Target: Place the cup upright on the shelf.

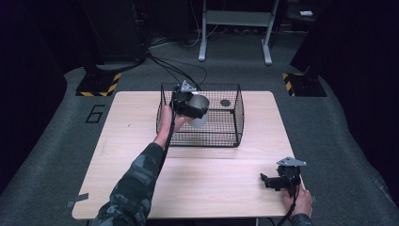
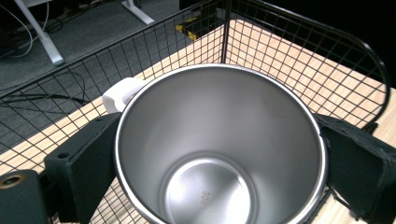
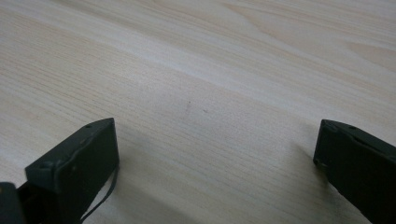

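My left gripper (image 1: 192,107) is shut on a steel cup (image 1: 199,110) and holds it tilted over the left part of a black wire basket (image 1: 237,115). In the left gripper view the steel cup (image 2: 219,149) has its open mouth toward the camera and is bare inside, with a black jaw pressed on each side; the left gripper (image 2: 219,168) clamps it and a white handle (image 2: 120,94) sticks out at the upper left. My right gripper (image 1: 269,181) rests low on the table near the front right corner. In the right gripper view the right gripper (image 3: 215,154) stands open over bare wood.
The basket stands at the back middle of the wooden table (image 1: 141,155). A small dark round object (image 1: 225,102) lies on the basket floor at the right. Basket wire (image 2: 289,56) surrounds the cup. Beyond the table are carpet, cables and a grey frame (image 1: 235,28).
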A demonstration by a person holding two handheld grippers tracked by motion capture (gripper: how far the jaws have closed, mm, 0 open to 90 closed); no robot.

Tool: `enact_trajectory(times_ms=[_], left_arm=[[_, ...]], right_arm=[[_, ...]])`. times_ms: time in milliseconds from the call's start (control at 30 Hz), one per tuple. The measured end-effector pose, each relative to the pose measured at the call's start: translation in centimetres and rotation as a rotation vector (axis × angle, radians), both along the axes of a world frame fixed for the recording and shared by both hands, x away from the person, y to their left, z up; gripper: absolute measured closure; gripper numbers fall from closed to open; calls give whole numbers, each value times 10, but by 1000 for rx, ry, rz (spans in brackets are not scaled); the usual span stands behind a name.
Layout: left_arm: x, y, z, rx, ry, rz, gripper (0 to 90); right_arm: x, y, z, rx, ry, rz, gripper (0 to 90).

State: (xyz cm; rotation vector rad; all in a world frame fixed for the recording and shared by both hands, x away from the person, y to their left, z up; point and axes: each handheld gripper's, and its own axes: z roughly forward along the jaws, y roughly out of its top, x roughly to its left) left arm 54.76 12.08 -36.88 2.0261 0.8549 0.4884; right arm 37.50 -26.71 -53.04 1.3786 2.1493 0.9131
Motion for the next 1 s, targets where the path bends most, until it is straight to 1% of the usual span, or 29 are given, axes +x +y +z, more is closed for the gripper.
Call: enact_trajectory(times_ms=[33,133,300,400,433,500,533,633,667,700,767,800,833,933,1000], left_arm=[[2,0,-1,9,4,1,62],[7,-2,-4,14,15,3,63],[16,-3,-5,4,20,12,63],[21,-4,-6,15,21,9,63],[22,-5,-7,12,21,11,63],[26,-5,-9,24,29,7,62],[28,-6,-11,15,38,11,63],[34,-5,-14,17,50,12,63],[35,-6,-16,11,51,18,63],[37,-7,-17,21,52,19,63],[38,-8,-18,23,52,21,63],[40,-9,-20,27,62,18,63],[41,-10,-22,22,65,23,63],[44,-13,-25,44,75,14,63],[45,-14,-28,47,76,17,62]], right_arm=[[0,0,0,0,0,0,0],[0,0,0,0,0,0,0],[0,0,0,1,1,0,0],[0,0,0,0,0,0,0],[0,0,0,0,1,0,0],[0,0,0,0,0,0,0],[0,0,0,0,0,0,0],[0,0,0,0,0,0,0],[0,0,0,0,0,0,0],[0,0,0,0,0,0,0],[0,0,0,0,0,0,0],[0,0,0,0,0,0,0],[0,0,0,0,1,0,0],[0,0,0,0,1,0,0],[0,0,0,2,2,-2,0]])
